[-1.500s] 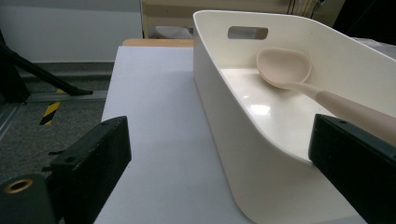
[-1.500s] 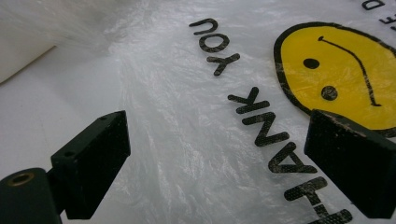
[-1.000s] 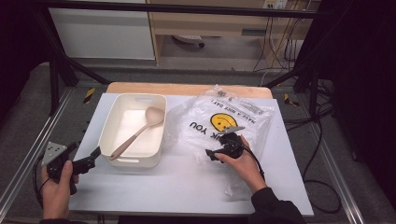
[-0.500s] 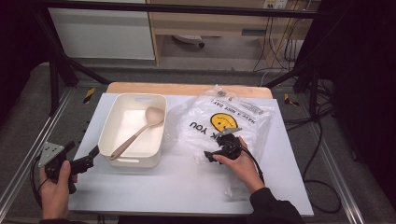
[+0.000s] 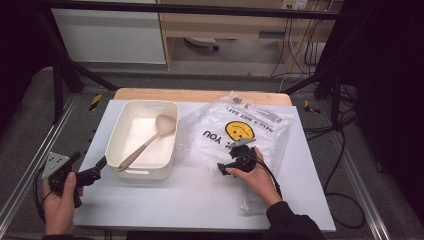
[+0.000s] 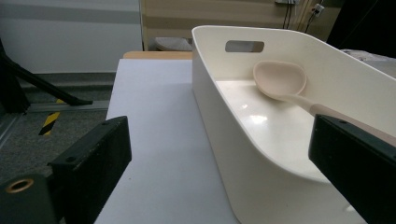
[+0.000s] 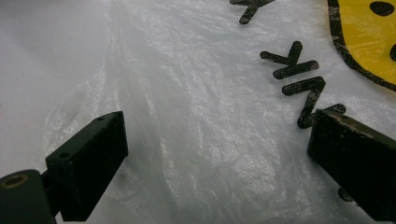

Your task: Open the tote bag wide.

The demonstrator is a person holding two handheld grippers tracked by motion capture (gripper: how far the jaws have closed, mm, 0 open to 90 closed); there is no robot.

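Item: crinkled clear plastic bag with yellow smiley print [image 5: 240,132] — flat on bench, 3 o'clock of white plastic tub [image 5: 142,137]. Right tool [image 5: 226,166] spread wide over its near edge (likely to pinch film). Left tool [image 5: 100,167] agape, idle — tub's 7 o'clock.

Your left claw [image 5: 100,169] faces the white tub's [image 5: 116,137] near corner, which blocks the way straight ahead; bare table [image 5: 185,200] lies open to its right. Under your right claw [image 5: 222,169] the crumpled plastic bag [image 5: 265,135] covers the table, with free surface nearer you.
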